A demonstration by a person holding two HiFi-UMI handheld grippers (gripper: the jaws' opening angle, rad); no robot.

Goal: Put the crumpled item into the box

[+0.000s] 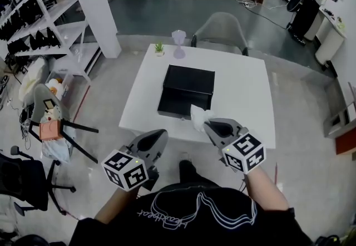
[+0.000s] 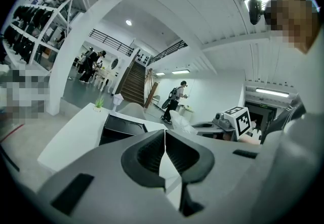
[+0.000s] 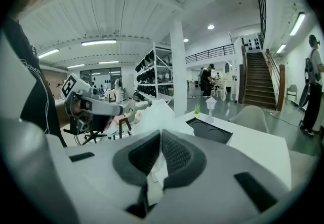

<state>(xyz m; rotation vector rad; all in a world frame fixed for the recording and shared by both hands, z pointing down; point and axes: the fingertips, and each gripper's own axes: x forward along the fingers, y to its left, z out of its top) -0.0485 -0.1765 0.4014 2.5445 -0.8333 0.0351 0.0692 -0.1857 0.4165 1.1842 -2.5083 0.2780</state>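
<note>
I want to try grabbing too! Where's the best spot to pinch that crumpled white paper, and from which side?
Pinch the crumpled paper, probably by a thin fold at its near edge, coming from the person's side. The right gripper does that now: its jaws are shut on a flap, and the puffy bulk sticks out ahead toward the box.
</note>
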